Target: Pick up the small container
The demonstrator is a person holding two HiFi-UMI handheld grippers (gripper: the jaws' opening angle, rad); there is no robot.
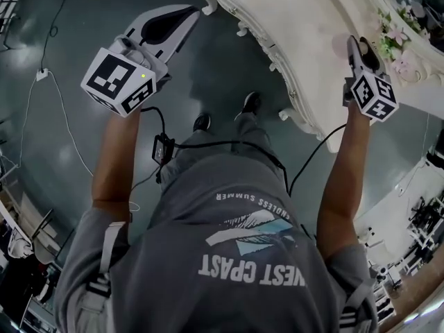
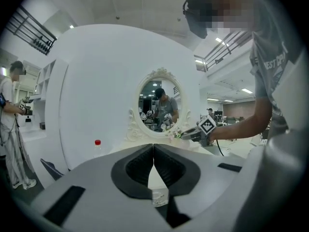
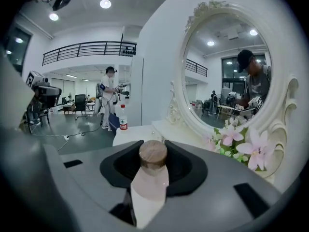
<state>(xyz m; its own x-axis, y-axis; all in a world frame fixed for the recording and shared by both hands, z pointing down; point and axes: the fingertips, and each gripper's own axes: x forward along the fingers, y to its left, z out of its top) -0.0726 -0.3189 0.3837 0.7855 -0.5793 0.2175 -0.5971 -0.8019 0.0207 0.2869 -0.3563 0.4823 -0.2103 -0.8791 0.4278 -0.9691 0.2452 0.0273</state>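
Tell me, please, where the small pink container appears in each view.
Head view: not clearly seen; the right gripper holding it is at upper right.
Left gripper view: too small to make out, at the right gripper, centre right.
Right gripper view: small container at bottom centre, clamped between the jaws.
Shared landmark: the pink flowers.

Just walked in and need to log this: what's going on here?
A person stands at a white dressing table with a gripper in each hand. The right gripper is shut on a small pink container with a brown cap, near the mirror and flowers. The left gripper is shut and empty, out over the floor.
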